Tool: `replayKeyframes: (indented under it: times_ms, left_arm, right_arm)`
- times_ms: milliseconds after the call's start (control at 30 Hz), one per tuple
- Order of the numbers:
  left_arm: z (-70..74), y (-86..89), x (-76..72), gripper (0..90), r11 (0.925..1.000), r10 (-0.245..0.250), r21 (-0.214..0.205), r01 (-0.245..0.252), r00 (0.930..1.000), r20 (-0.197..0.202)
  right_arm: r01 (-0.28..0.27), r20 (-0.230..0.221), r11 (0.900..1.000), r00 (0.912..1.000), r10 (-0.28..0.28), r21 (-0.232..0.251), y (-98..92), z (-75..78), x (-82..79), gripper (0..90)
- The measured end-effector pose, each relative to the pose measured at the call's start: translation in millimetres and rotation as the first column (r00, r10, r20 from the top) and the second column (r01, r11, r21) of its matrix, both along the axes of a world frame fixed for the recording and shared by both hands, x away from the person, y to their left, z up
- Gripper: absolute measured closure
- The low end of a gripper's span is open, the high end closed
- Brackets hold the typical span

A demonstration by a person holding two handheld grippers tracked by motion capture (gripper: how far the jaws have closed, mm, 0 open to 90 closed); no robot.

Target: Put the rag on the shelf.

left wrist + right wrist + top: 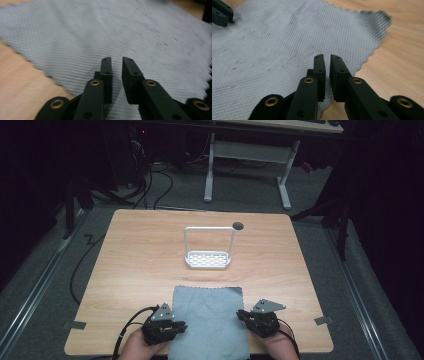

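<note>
A grey cloth (207, 320) with zigzag edges lies flat on the wooden table (140, 255) at the near edge, between the two hands. My left gripper (182, 325) rests at the cloth's left edge; in the left gripper view its jaws (117, 60) stand a narrow gap apart over the cloth (100, 30) with nothing between them. My right gripper (241, 314) sits at the cloth's right edge. Its jaws (327, 57) show only a slim gap above the cloth (274, 37), holding nothing. The left gripper's fingertips (220, 13) appear far off across the cloth.
A small white rack (207, 252) with a tall wire handle stands in the middle of the table, beyond the cloth. A dark round hole (238, 225) marks the table's far side. Cables and a desk frame (247, 165) lie on the floor behind.
</note>
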State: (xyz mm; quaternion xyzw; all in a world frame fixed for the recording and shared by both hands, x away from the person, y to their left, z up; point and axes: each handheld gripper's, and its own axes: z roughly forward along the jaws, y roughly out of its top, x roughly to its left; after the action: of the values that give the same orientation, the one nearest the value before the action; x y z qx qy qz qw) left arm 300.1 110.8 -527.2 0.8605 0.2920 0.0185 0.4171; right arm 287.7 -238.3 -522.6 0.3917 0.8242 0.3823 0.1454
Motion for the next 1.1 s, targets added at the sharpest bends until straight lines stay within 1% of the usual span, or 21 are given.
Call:
replayKeyframes:
  times_ms: [33,100,133,167,200,233,267,367,400,433,500,533,567,600,633,700,833,900,967,1033,1100]
  left_arm:
    - [0.0,0.0,0.0,75.4,1.0,0.0,0.0,0.0,1.0,0.0]
    - [0.2,4.9,8.2,71.9,0.9968,0.078,-0.021,-0.077,0.9967,0.022]
    - [-0.2,4.4,10.9,70.8,0.9921,0.117,-0.046,-0.116,0.9931,0.006]
    - [-0.2,6.0,16.1,70.8,0.9934,0.113,-0.021,-0.113,0.9931,0.029]
    - [-1.7,2.7,18.9,71.1,0.9903,0.137,-0.02,-0.137,0.9905,0.004]
    - [-3.5,0.6,20.8,72.4,0.991,0.134,-0.004,-0.134,0.991,-0.001]
    - [-4.8,-2.4,18.5,73.9,0.9888,0.147,-0.025,-0.147,0.9891,-0.009]
    - [-3.5,-1.0,17.3,74.5,0.996,0.089,0.012,-0.089,0.9959,0.014]
    - [-3.7,-1.2,14.3,74.5,0.997,0.077,0.005,-0.077,0.997,0.004]
    - [-4.3,-4.3,10.3,74.5,0.9944,0.098,-0.037,-0.099,0.9948,-0.027]
    - [-2.5,-1.2,9.8,74.4,0.9983,0.058,0.004,-0.058,0.9983,-0.006]
    - [-2.6,-4.4,6.7,73.8,0.9908,0.115,-0.067,-0.117,0.9928,-0.035]
    - [0.0,2.0,11.7,72.9,0.9963,0.084,-0.02,-0.084,0.9965,0.006]
    - [3.6,7.7,19.5,71.0,0.9893,0.141,-0.043,-0.14,0.9899,0.017]
    - [3.6,7.7,19.5,69.5,0.9893,0.141,-0.043,-0.14,0.9899,0.017]
    - [6.0,14.4,32.2,67.8,0.977,0.206,-0.058,-0.205,0.9784,0.015]
    - [3.7,15.1,55.2,61.9,0.9564,0.29,-0.039,-0.289,0.9572,-0.002]
    - [1.7,10.3,63.7,60.0,0.9509,0.308,-0.029,-0.308,0.9514,-0.01]
    - [-1.2,0.7,72.0,58.3,0.9477,0.319,0.016,-0.319,0.9478,0.0]
    - [-2.0,-4.3,75.1,58.5,0.941,0.338,0.018,-0.338,0.9411,-0.001]
    - [-2.7,-6.2,75.1,63.3,0.9421,0.335,0.004,-0.335,0.942,-0.015]
  right_arm:
    - [0.0,0.0,1.0,1.0,0.0,0.0,0.0,0.0,0.0,82.6]
    - [0.011,0.014,0.9999,0.9998,-0.01,-0.014,1.8,-1.5,5.4,81.7]
    - [0.015,0.014,0.9998,0.9998,-0.015,-0.015,2.6,-2.5,8.9,81.6]
    - [0.019,0.012,0.9997,0.9998,-0.018,-0.015,3.6,-3.1,12.2,81.6]
    - [0.022,0.01,0.9996,0.9997,-0.021,-0.018,4.4,-3.4,14.2,81.6]
    - [0.026,0.009,0.9992,0.9996,-0.026,-0.03,5.9,-4.3,17.2,81.6]
    - [0.026,0.003,0.9987,0.9997,-0.026,-0.043,6.6,-5.4,19.0,81.7]
    - [0.027,-0.003,0.9987,0.9996,-0.027,-0.044,5.2,-5.5,17.4,81.7]
    - [0.023,-0.009,0.9988,0.9997,-0.023,-0.043,2.6,-5.0,13.4,81.6]
    - [0.023,-0.009,0.9988,0.9997,-0.023,-0.043,2.6,-5.0,13.4,81.6]
    - [0.016,-0.014,0.9991,0.9998,-0.016,-0.038,-0.1,-4.8,9.5,81.0]
    - [0.013,-0.017,0.9993,0.9998,-0.013,-0.036,-1.3,-4.4,7.6,80.0]
    - [0.014,-0.011,0.9996,0.9998,-0.014,-0.023,-2.5,-4.1,5.8,79.0]
    - [0.021,-0.006,0.9998,0.9998,-0.021,-0.005,-4.5,-2.8,6.0,77.5]
    - [0.021,-0.006,0.9998,0.9998,-0.021,-0.005,-4.5,-2.8,6.0,77.5]
    - [0.032,-0.006,0.9995,0.9995,-0.032,0.008,-6.4,-1.9,8.1,76.7]
    - [0.037,-0.002,0.9993,0.9993,-0.037,0.009,-7.8,-3.3,10.6,75.0]
    - [0.043,-0.001,0.999,0.9991,-0.043,0.013,-9.0,-3.2,11.4,74.1]
    - [0.048,-0.001,0.9987,0.9988,-0.048,0.016,-10.5,-2.3,11.3,73.3]
    - [0.056,0.003,0.9982,0.9984,-0.056,0.02,-11.9,-1.6,10.9,72.6]
    - [0.062,0.013,0.9978,0.998,-0.063,0.025,-13.9,-1.2,10.8,71.4]
